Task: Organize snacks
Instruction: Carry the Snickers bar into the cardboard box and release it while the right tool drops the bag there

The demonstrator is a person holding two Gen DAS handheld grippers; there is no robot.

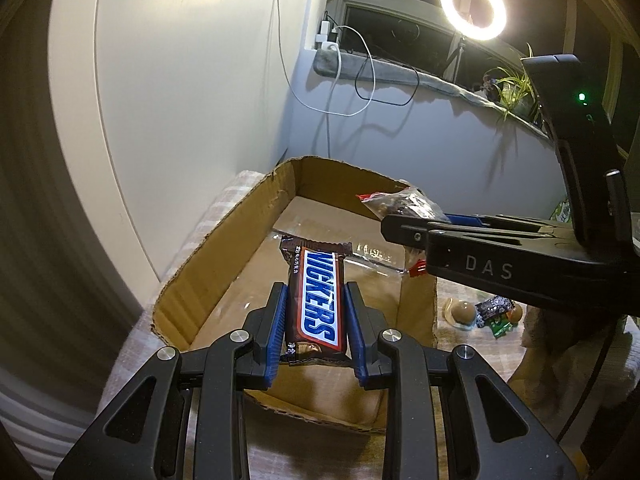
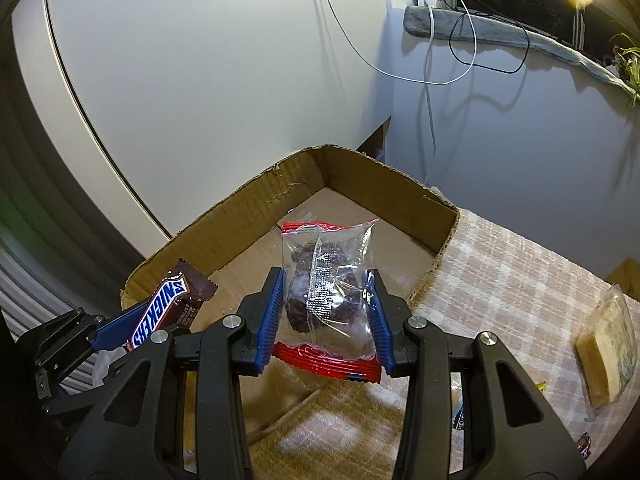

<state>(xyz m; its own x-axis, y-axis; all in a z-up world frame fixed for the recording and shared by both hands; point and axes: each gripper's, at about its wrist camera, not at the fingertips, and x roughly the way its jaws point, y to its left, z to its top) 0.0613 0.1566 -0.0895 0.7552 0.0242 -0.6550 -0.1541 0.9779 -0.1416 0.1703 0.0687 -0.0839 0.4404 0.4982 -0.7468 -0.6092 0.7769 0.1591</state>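
Note:
My left gripper (image 1: 316,292) is shut on a brown Snickers bar (image 1: 316,300) and holds it above the near part of an open cardboard box (image 1: 192,280). My right gripper (image 2: 328,284) is shut on a clear snack packet with red ends and dark pieces inside (image 2: 326,280), held above the same box (image 2: 380,184). The right gripper enters the left wrist view from the right (image 1: 400,228) with its packet (image 1: 404,200). The left gripper with the Snickers bar (image 2: 160,316) shows at the lower left of the right wrist view. The box floor looks bare.
The box sits on a checked cloth (image 2: 500,272). Loose snacks lie to the right of the box: round brown sweets (image 1: 464,312), a green-black packet (image 1: 496,312), a clear-wrapped yellowish block (image 2: 604,356). A white wall stands behind. A ring light (image 1: 472,8) and cables hang at the window sill.

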